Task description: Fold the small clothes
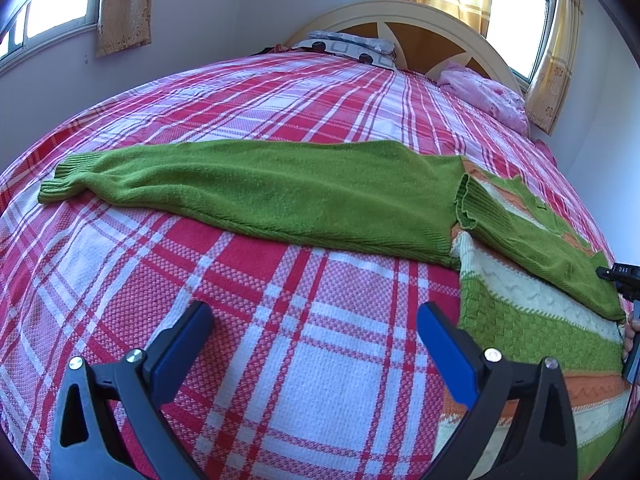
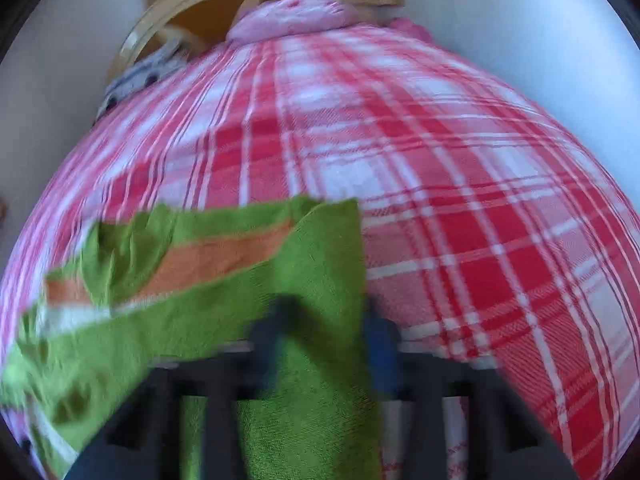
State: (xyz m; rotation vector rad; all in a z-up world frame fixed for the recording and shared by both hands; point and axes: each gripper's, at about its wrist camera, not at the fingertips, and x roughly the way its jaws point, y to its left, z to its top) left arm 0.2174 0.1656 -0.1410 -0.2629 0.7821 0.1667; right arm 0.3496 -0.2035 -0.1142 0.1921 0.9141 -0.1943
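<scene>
A small knitted sweater, green with orange and cream stripes, lies on the red plaid bed cover (image 1: 320, 360). One green sleeve (image 1: 248, 188) stretches flat to the left; the striped body (image 1: 532, 320) lies at the right. My left gripper (image 1: 316, 344) is open and empty, just above the cover in front of the sleeve. In the blurred right wrist view, my right gripper (image 2: 328, 344) is shut on the other green sleeve (image 2: 320, 280) and holds it over the striped body (image 2: 224, 256).
A headboard (image 1: 424, 40) with pillows (image 1: 352, 48) and a pink bundle (image 1: 488, 96) is at the far end of the bed. Walls, windows and curtains surround it. The right gripper's edge (image 1: 624, 276) shows at the far right.
</scene>
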